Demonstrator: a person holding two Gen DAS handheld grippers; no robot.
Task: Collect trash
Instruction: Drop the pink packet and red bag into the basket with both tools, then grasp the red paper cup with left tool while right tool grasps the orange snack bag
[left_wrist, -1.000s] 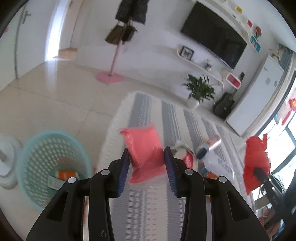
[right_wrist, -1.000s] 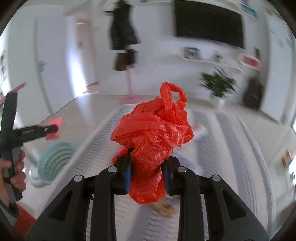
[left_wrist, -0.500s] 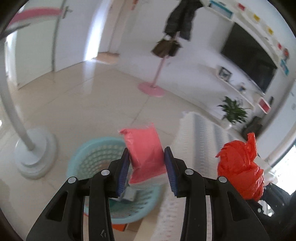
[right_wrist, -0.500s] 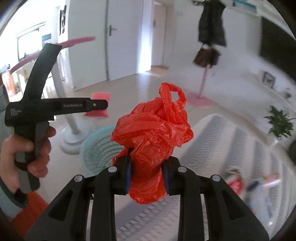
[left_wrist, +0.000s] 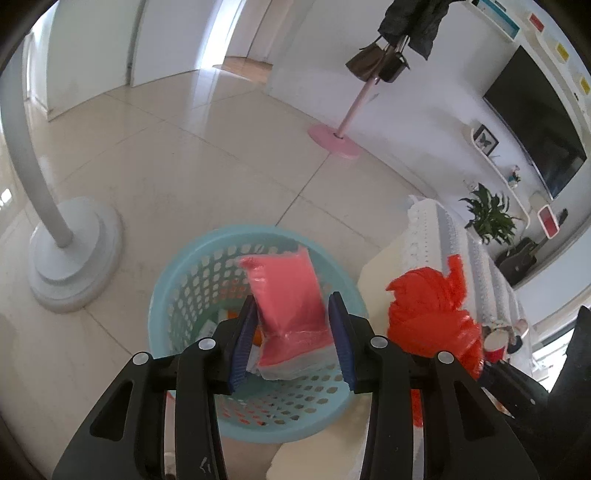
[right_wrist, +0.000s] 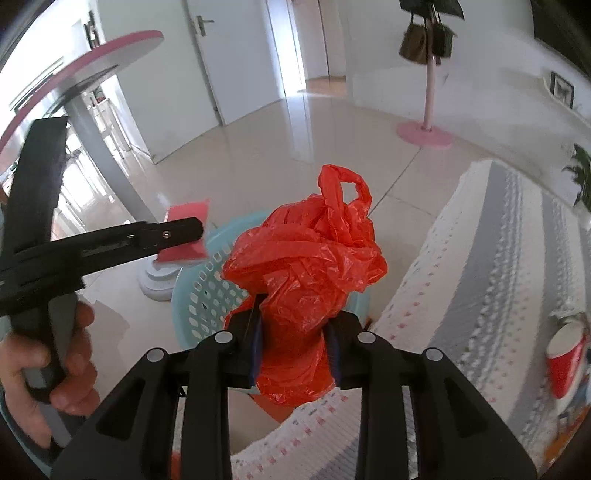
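Trash: pink pouch (left_wrist: 288, 306) hangs over basket (left_wrist: 192, 273), left fingers (left_wrist: 243, 339) opening to drop it; right fingers (right_wrist: 255, 354), at 3 o'clock, loosening on red bag (right_wrist: 306, 273).

Pink packet (left_wrist: 286, 299) upright, tilted, above turquoise perforated basket (left_wrist: 177, 273). Crumpled red plastic bag (right_wrist: 306, 273), handle loop up, over basket rim beside striped rug.
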